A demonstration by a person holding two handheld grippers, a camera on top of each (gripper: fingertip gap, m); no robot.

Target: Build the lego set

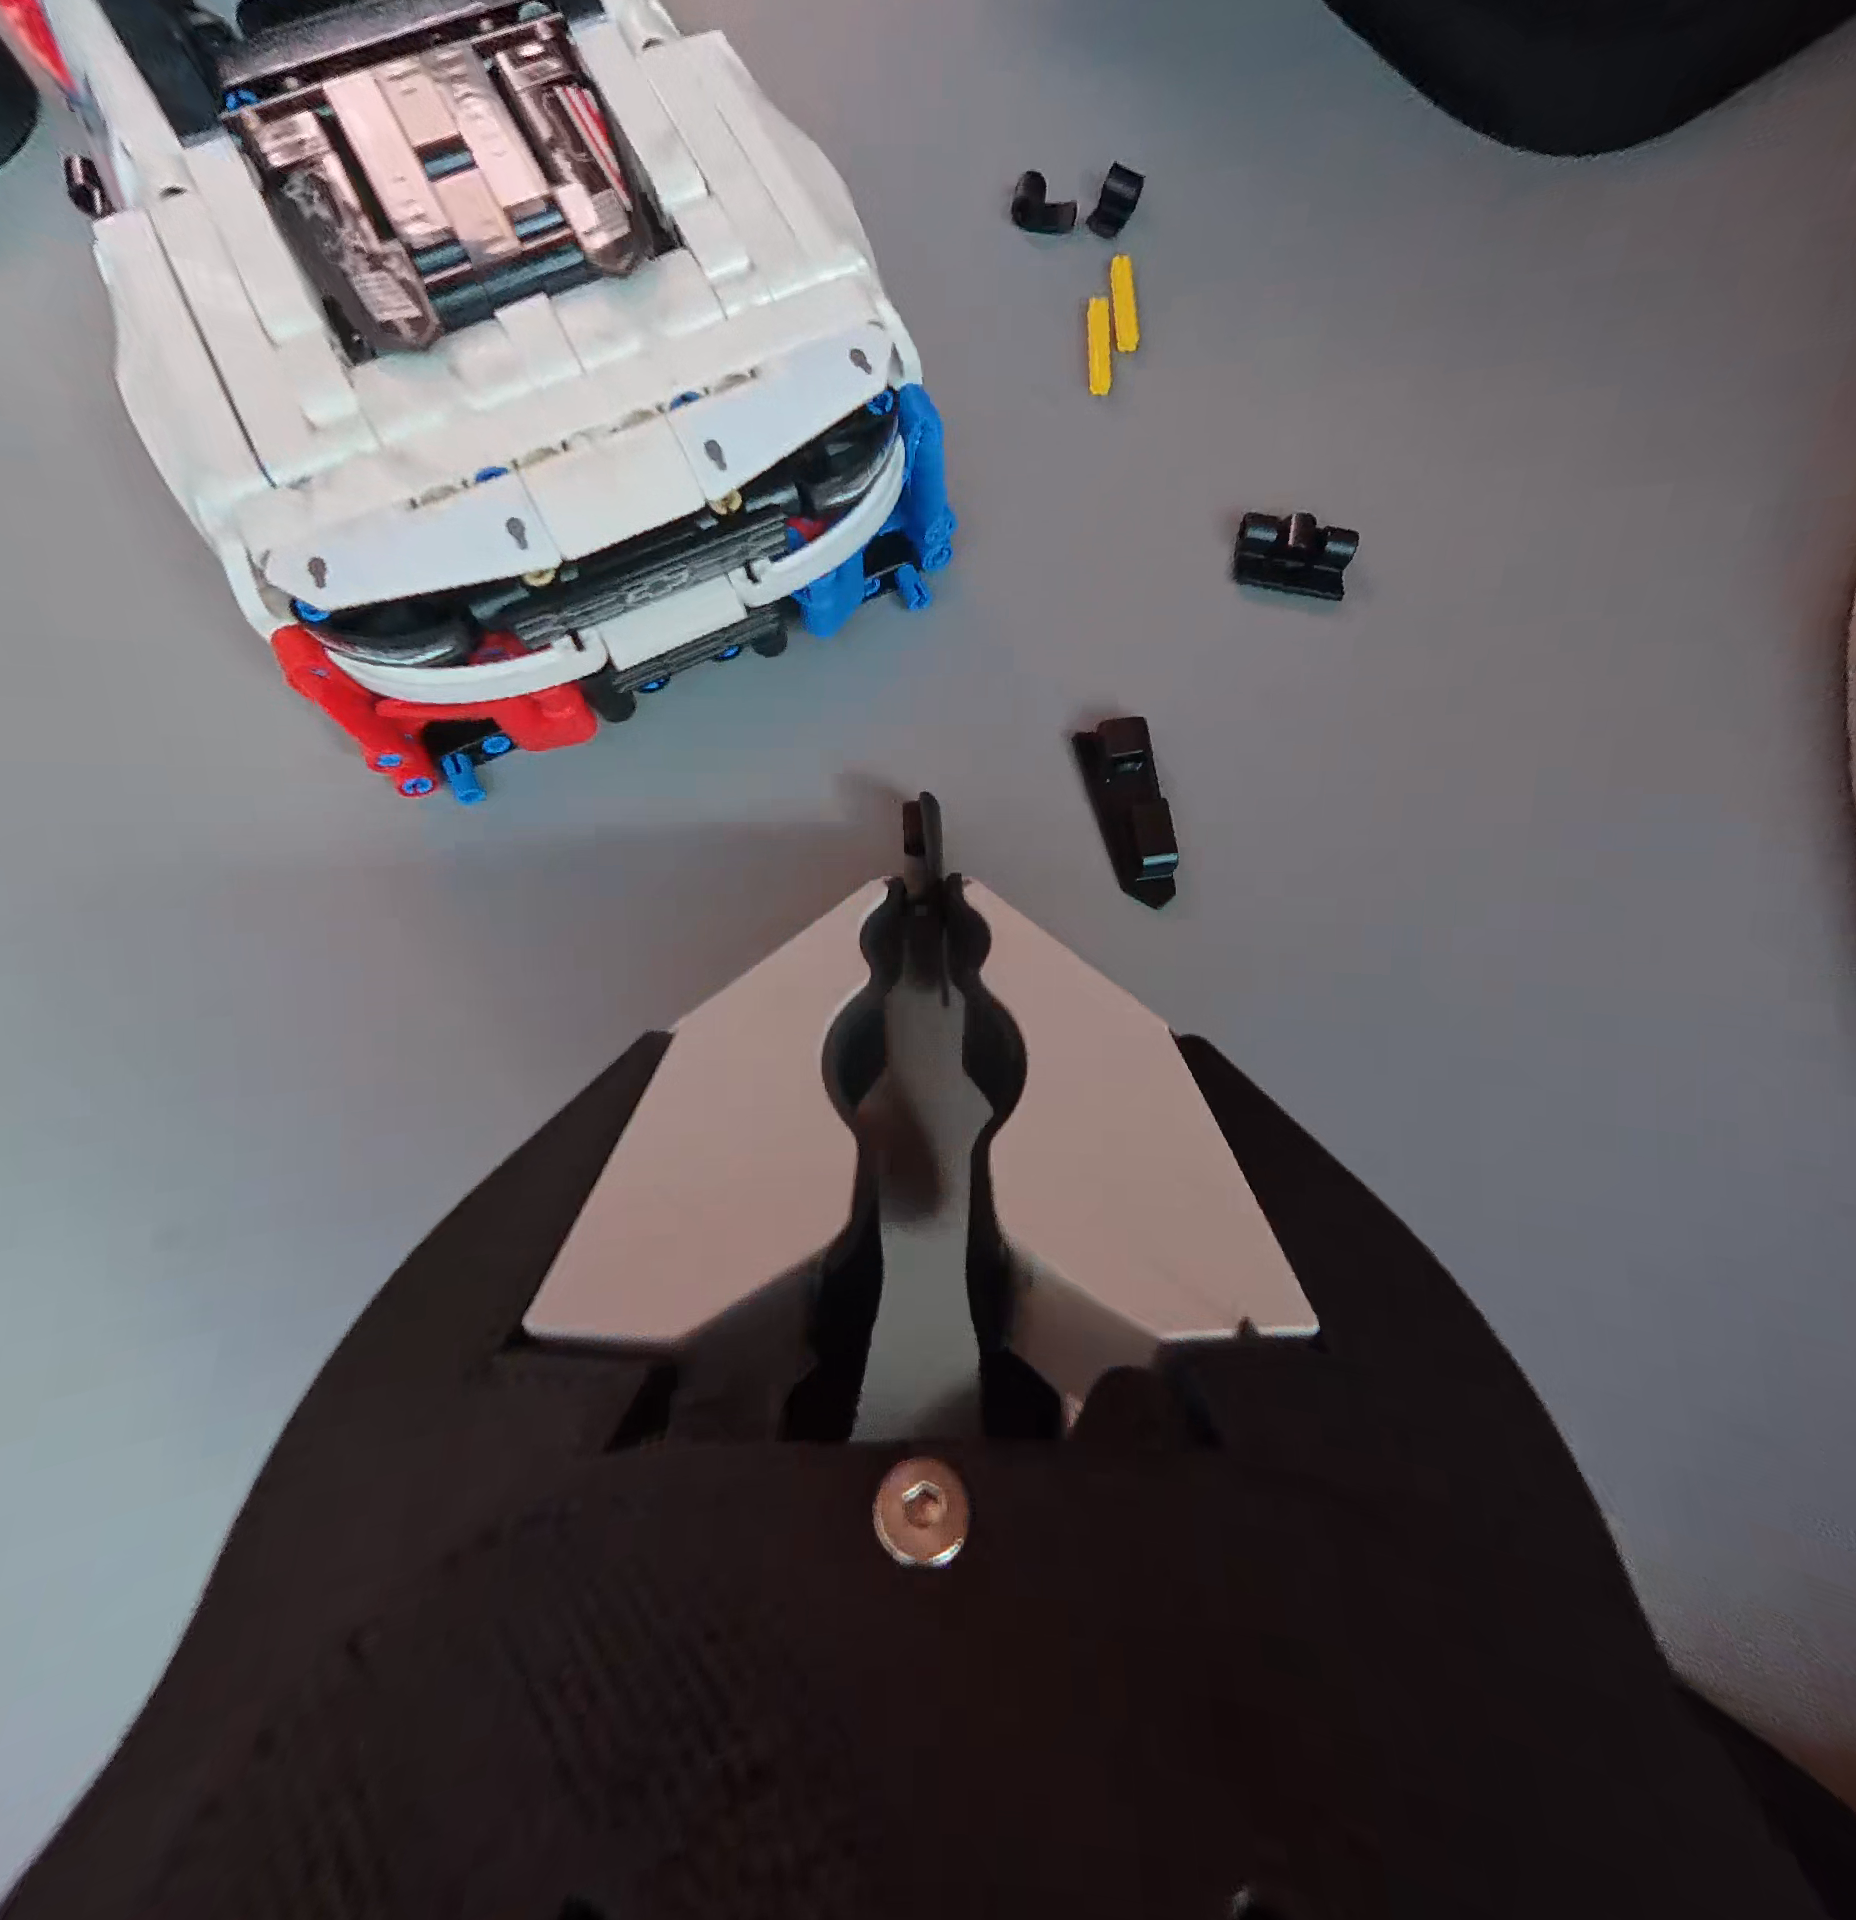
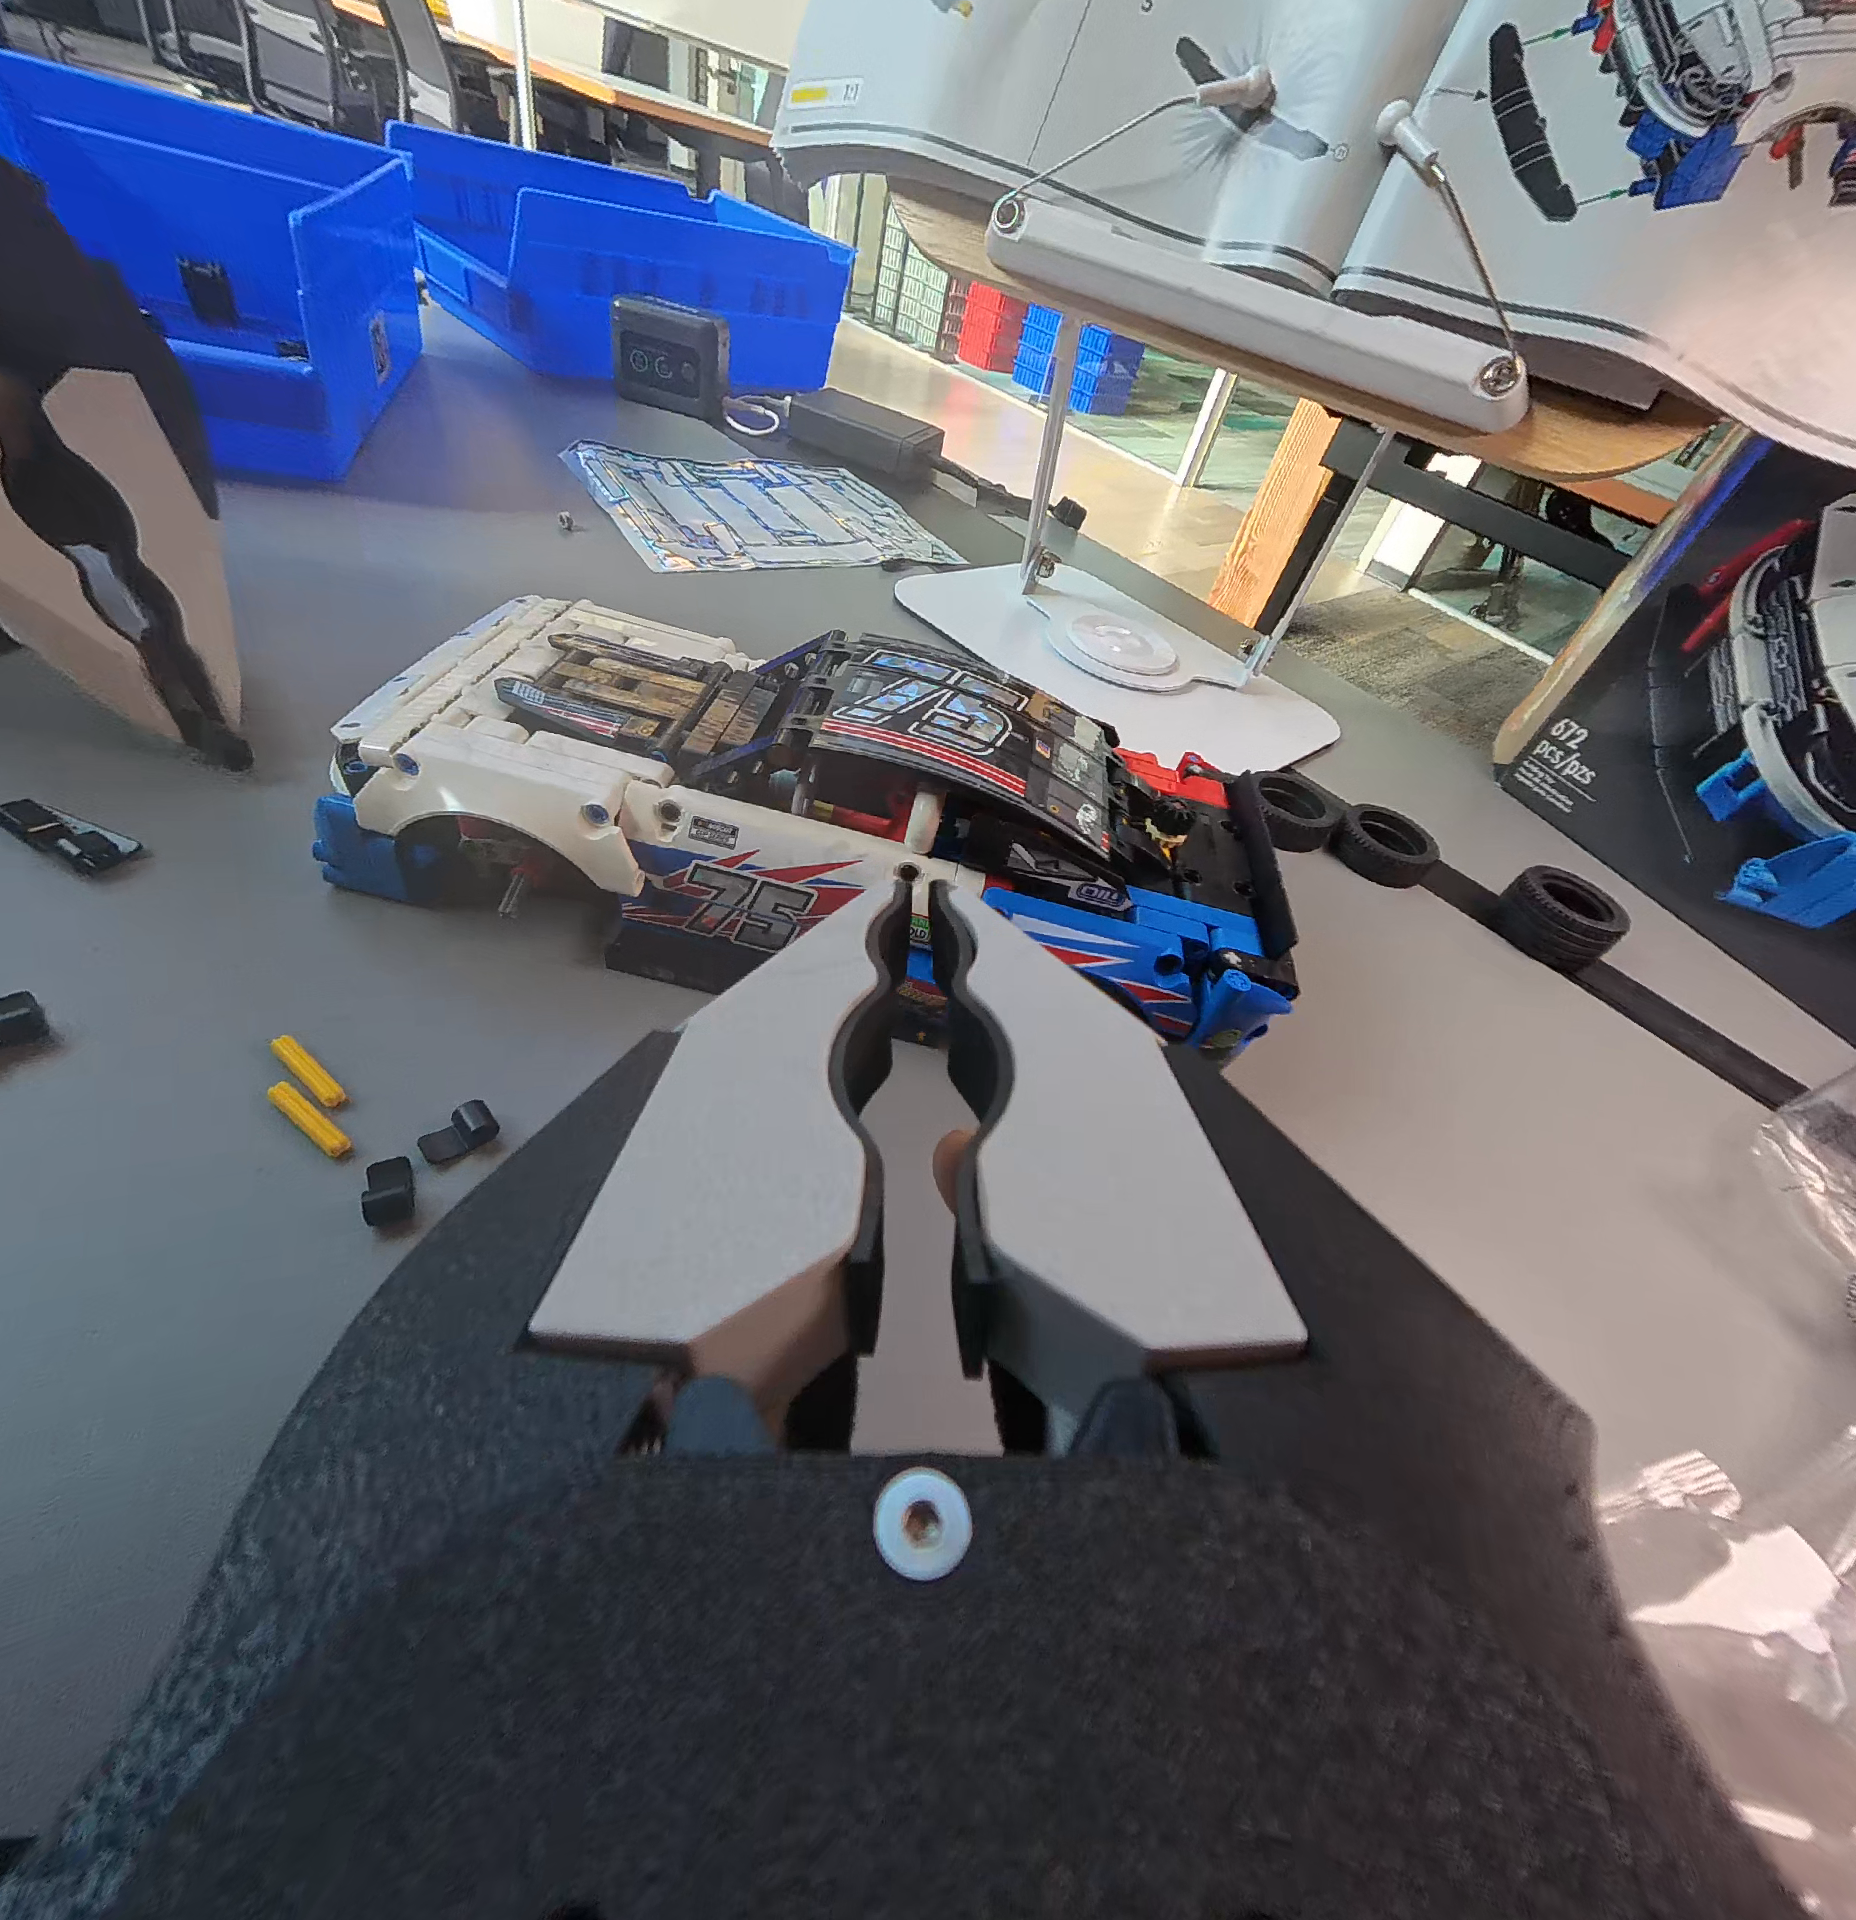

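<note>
On the grey table, by view:
Table (image 1: 280,1039): grey, matte, carrying all the pieces.
Car (image 1: 508,395): white lego race car, nearly built; left wrist view looks down on its nose, red corner left, blue corner right. Long axis runs away from that camera, nose pointing toward the left gripper.
Car side: right wrist view shows its flank, nose to the left, tail to the right, long axis across the picture; no wheels on the front axle.
Writing: printed number stickers on door and roof, a box (image 2: 1713,727) with print at right; wording left unread.
Left gripper (image 1: 922,894): jaws pinched together on a small black piece (image 1: 922,826) that sticks out past the tips, just above the table, near the car's nose.
Right gripper (image 2: 916,894): jaws nearly together with a thin gap, holding nothing, tips in front of the car's door.
Loose parts: two yellow axles (image 1: 1111,322) side by side; two black connectors (image 1: 1075,200) beyond them; black bracket (image 1: 1295,556); black wedge (image 1: 1132,805) just beside the left tips.
Tyres (image 2: 1563,916): three, behind the tail.
Instruction book (image 2: 1319,135): open on a white stand.
Blue bins (image 2: 280,260): far side.
</note>
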